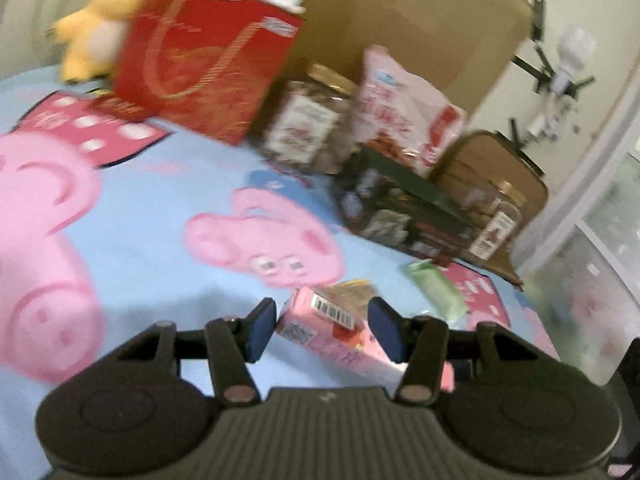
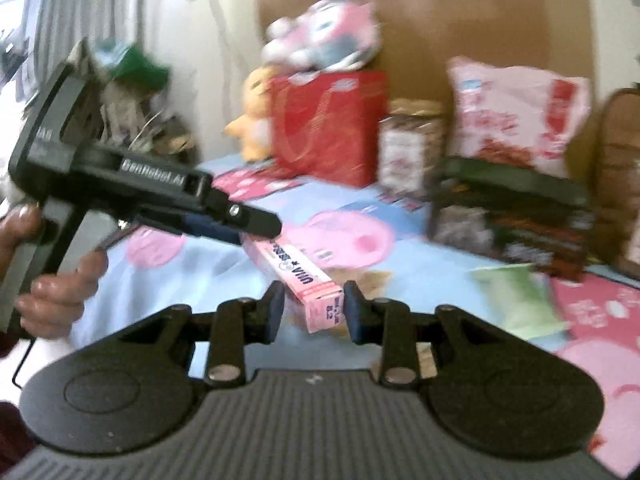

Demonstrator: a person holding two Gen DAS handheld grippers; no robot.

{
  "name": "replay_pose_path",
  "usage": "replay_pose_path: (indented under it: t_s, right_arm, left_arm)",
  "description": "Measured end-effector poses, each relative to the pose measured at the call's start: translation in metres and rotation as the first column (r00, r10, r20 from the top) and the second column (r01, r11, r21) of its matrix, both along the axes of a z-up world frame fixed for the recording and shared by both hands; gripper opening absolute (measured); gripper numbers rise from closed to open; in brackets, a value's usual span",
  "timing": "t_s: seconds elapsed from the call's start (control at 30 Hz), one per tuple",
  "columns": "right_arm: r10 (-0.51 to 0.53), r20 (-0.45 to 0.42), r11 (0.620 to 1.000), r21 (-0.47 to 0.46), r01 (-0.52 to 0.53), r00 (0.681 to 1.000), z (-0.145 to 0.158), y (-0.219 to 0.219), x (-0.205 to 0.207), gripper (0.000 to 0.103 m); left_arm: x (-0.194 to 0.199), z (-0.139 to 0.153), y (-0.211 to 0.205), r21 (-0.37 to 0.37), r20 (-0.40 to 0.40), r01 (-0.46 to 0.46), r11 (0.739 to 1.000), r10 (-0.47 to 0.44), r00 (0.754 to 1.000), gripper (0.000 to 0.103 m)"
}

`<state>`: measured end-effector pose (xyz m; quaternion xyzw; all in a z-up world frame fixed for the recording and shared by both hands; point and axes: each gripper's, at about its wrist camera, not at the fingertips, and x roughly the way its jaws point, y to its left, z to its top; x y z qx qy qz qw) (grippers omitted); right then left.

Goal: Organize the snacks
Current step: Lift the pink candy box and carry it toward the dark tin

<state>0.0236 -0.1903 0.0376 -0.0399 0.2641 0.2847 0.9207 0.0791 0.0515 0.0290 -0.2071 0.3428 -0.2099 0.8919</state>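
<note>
Pink snack box [image 2: 296, 276] hung above the near blanket [image 1: 152, 216], clamped by both the left gripper [image 1: 322, 330] and right gripper [image 2: 314, 312]; steady, matched hands seemed wise toward the far snacks.

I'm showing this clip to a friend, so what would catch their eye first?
Probably the long pink snack box, low in the middle, with the left gripper at its far end and the right gripper at its near end. Next, the red gift bag at the back of the pig-print blanket.
</note>
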Motion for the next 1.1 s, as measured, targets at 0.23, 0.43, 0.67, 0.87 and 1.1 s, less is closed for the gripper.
replay_pose_path:
  t_s: [0.23, 0.43, 0.67, 0.87, 1.1]
  right_arm:
    - [0.082, -0.057, 0.993, -0.084, -0.087, 0.995, -0.029, 0.041, -0.003, 0.035]
    - [0.078, -0.062, 0.991, -0.102, -0.084, 0.995, -0.027, 0.039, -0.007, 0.039]
    - [0.050, -0.078, 0.995, -0.081, -0.056, 0.996, -0.026, 0.024, -0.018, 0.042]
    - [0.069, -0.099, 0.996, -0.054, -0.075, 0.993, -0.026, 0.018, -0.029, 0.040]
    - [0.074, -0.096, 0.994, -0.068, -0.081, 0.993, -0.028, 0.028, -0.018, 0.030]
  left_arm:
    - [-0.009, -0.022, 0.022, -0.006, -0.040, -0.040, 0.999, 0.040, 0.998, 0.050]
    - [-0.010, -0.029, 0.019, -0.013, -0.058, -0.026, 1.000, 0.026, 0.998, 0.054]
    - [-0.016, -0.024, 0.022, -0.003, -0.030, -0.037, 0.999, 0.037, 0.999, 0.064]
    - [-0.014, -0.028, 0.017, 0.011, -0.048, -0.019, 1.000, 0.020, 0.999, 0.064]
    - [-0.018, -0.028, 0.006, 0.073, -0.029, -0.004, 0.997, 0.006, 1.000, 0.062]
